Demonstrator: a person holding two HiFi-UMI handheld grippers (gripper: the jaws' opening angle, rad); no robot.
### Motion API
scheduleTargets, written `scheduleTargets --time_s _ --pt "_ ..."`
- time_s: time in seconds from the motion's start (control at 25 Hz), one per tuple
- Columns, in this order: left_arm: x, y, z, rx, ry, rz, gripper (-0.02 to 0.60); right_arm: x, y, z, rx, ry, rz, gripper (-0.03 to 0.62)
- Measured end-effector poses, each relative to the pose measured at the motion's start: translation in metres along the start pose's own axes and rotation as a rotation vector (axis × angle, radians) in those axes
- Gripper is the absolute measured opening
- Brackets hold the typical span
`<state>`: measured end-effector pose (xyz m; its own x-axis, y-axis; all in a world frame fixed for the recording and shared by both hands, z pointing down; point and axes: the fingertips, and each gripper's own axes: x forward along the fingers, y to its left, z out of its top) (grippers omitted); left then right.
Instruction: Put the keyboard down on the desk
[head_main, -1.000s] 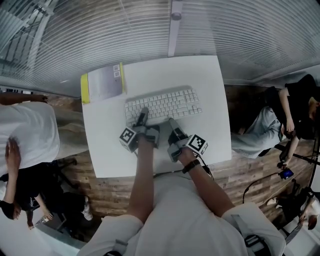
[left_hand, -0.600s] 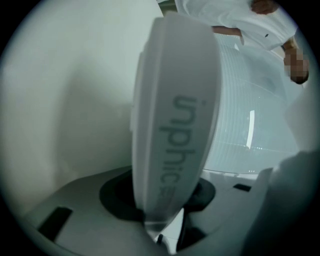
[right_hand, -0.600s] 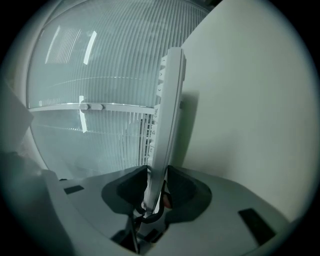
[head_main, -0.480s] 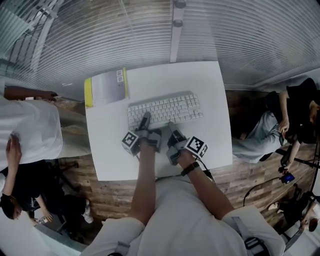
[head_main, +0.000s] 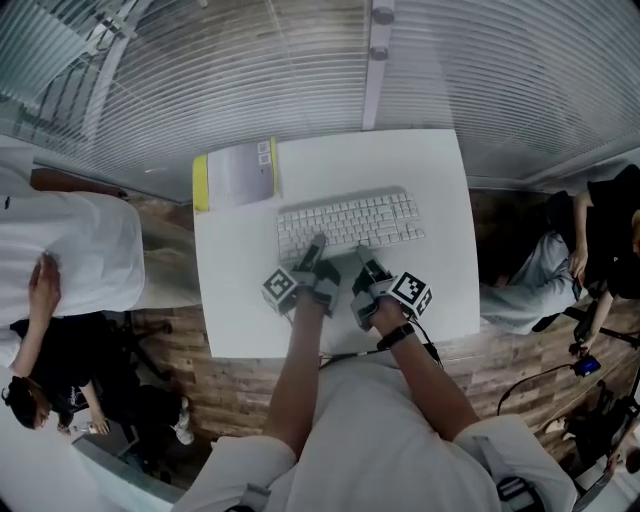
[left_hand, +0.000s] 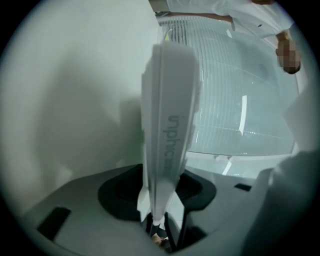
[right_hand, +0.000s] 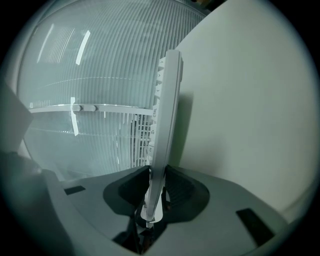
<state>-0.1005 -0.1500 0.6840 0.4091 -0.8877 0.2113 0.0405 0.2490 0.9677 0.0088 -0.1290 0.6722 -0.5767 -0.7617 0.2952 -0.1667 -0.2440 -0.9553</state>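
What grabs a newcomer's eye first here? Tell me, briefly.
A white rectangular keyboard is at the middle of the white square desk, with the left gripper and right gripper at its near edge. The left one's jaws stand apart around that edge. The right one's have just been closing onto the keyboard. A grey booklet with a yellow spine sits at the desk's far left corner.
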Motion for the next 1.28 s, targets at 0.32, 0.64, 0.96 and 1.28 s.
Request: scheduleTargets --time_s 0.32,0.64,0.96,1.28 --pt "-0.05 0.023 -0.023 0.016 0.073 0.075 0.193 0.002 -0.014 -0.001 -0.002 -0.007 -0.007 0.104" --pt "-0.093 0.036 -0.032 0.005 0.071 0.086 0.193 0.002 -0.029 -0.002 0.022 -0.046 -0.044 0.103" --pt "-0.101 0.032 -0.032 0.039 0.091 0.072 0.193 0.005 -0.037 -0.001 0.014 -0.052 -0.076 0.103" --pt "-0.101 0.027 -0.039 0.049 0.105 0.065 0.193 0.004 -0.055 -0.003 -0.004 -0.04 -0.198 0.095"
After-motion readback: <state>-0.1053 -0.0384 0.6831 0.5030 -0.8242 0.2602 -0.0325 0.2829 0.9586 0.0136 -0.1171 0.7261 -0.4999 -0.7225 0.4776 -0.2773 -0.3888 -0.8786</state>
